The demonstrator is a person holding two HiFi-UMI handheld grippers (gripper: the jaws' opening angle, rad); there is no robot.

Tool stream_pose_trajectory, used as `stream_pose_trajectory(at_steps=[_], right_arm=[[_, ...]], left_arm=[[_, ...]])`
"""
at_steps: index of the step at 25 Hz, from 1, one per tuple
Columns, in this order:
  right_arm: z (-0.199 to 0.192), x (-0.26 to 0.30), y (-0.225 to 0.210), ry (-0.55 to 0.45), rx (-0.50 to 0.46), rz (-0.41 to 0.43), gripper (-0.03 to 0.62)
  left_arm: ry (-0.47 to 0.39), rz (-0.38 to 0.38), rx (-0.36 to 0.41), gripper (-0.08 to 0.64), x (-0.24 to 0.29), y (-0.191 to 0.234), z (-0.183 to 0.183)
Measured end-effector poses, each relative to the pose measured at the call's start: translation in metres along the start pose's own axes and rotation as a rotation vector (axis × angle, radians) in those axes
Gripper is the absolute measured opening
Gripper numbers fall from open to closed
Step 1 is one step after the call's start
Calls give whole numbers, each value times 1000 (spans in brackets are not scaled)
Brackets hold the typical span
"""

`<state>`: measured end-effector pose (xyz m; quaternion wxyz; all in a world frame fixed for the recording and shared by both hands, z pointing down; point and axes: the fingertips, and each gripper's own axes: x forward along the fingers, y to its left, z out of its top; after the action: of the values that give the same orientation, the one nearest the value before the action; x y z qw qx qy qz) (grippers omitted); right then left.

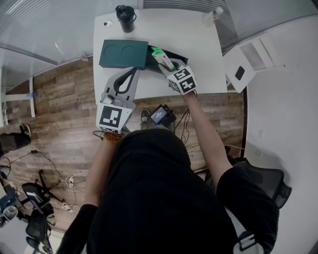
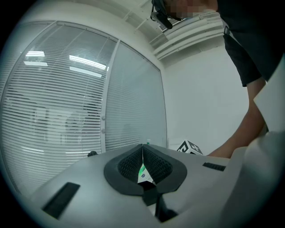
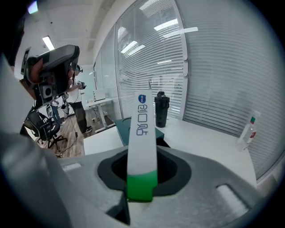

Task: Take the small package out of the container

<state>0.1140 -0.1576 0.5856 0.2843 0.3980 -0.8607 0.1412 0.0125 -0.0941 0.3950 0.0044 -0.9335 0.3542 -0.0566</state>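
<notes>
A dark green box point(image 1: 124, 53) lies on the white table point(image 1: 198, 54), its open black part point(image 1: 171, 53) on the right side. My right gripper point(image 1: 166, 66) is above that opening and shut on the small package point(image 1: 161, 57), a slim white pack with a green end and blue print point(image 3: 142, 133). The package stands up between the pads, clear of the box. My left gripper point(image 1: 134, 70) rests at the box's near edge with its jaw tips together and nothing between them point(image 2: 142, 147).
A black tumbler point(image 1: 125, 18) stands at the table's far edge and a clear plastic bottle point(image 1: 212, 15) at the far right corner. A white cabinet point(image 1: 251, 62) is right of the table. A small device point(image 1: 161, 114) and cables lie on the wooden floor.
</notes>
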Motion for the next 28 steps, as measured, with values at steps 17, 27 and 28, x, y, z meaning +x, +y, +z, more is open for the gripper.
stream_pose_trajectory(at_steps=[17,27,28], right_arm=[[43,-26,18,-123,-10,8,86],[78,-56,27,-238,-11,-1,86],[82,-59,29,-248,-17,-3,86]], left_arm=[[-7,5,-5,2,5,0,4],[-28,-15,44,2,7,-5,5],[-28,-16,45,2,7,-6,5]])
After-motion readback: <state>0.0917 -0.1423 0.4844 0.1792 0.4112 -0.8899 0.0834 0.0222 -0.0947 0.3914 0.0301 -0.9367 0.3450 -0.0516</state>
